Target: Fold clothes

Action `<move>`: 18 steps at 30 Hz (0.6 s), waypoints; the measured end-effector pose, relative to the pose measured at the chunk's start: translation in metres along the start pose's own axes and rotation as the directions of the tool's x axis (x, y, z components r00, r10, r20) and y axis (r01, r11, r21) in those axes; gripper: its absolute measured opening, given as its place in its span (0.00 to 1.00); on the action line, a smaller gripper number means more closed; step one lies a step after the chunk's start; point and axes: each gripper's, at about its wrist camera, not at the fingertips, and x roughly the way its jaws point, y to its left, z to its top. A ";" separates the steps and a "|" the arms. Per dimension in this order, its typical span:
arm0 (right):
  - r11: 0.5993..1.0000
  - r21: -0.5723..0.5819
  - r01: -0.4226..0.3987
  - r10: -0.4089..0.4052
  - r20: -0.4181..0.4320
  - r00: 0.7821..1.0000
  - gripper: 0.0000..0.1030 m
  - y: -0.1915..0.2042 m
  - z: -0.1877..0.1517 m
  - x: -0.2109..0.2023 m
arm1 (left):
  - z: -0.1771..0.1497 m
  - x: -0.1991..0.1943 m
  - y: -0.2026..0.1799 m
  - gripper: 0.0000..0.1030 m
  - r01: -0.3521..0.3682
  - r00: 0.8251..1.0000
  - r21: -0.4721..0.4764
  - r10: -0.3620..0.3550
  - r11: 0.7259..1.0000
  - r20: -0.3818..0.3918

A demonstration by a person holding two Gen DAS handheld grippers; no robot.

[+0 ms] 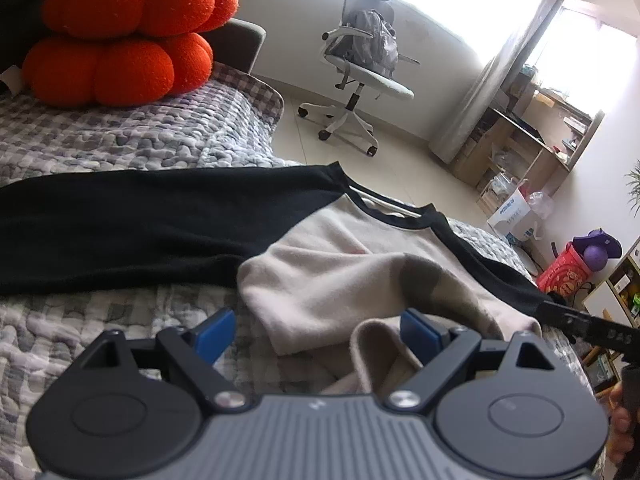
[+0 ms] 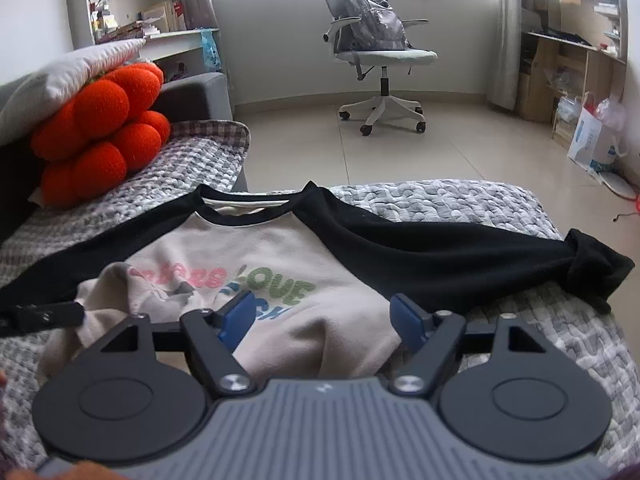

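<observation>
A beige sweatshirt (image 2: pixel 280 264) with black raglan sleeves (image 2: pixel 460 264) and a coloured print lies face up on a grey checked bed cover (image 2: pixel 500 204). Its hem is rumpled and partly turned up. My left gripper (image 1: pixel 316 330) is open, its blue pads either side of the bunched beige hem (image 1: pixel 360 288). My right gripper (image 2: pixel 324 316) is open over the lower right of the beige body. The other gripper shows as a black bar at the frame edge in each view (image 2: pixel 44 316).
Orange pumpkin cushions (image 1: pixel 120 40) and a white pillow (image 2: pixel 72 68) sit at the head of the bed. A white office chair (image 2: pixel 380 56) with a grey backpack stands on the tiled floor beyond. Shelves and boxes (image 2: pixel 568 72) line the right wall.
</observation>
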 end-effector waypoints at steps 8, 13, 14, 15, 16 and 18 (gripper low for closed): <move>1.000 0.003 0.011 -0.011 -0.016 1.000 0.77 -0.009 -0.009 -0.001 | -0.001 0.003 0.005 0.88 0.037 0.999 -0.018 -0.038 0.999 -0.014; 1.000 0.011 -0.004 0.004 -0.012 1.000 0.77 -0.012 -0.011 -0.003 | 0.000 0.004 0.013 0.88 0.073 0.997 -0.046 -0.074 0.996 -0.020; 1.000 0.011 -0.007 0.007 -0.013 1.000 0.77 -0.012 -0.010 -0.004 | 0.000 0.005 0.015 0.87 0.081 0.996 -0.051 -0.082 0.995 -0.020; 1.000 0.011 -0.011 0.011 -0.015 1.000 0.77 -0.012 -0.010 -0.005 | 0.000 0.005 0.017 0.87 0.099 0.995 -0.055 -0.100 0.994 -0.022; 1.000 0.010 -0.015 0.015 -0.017 1.000 0.77 -0.013 -0.010 -0.006 | -0.001 0.006 0.019 0.87 0.121 0.992 -0.059 -0.123 0.991 -0.025; 1.000 0.005 -0.022 0.023 -0.031 0.999 0.77 -0.013 -0.012 -0.005 | -0.001 0.007 0.023 0.84 0.166 0.985 -0.067 -0.168 0.984 -0.029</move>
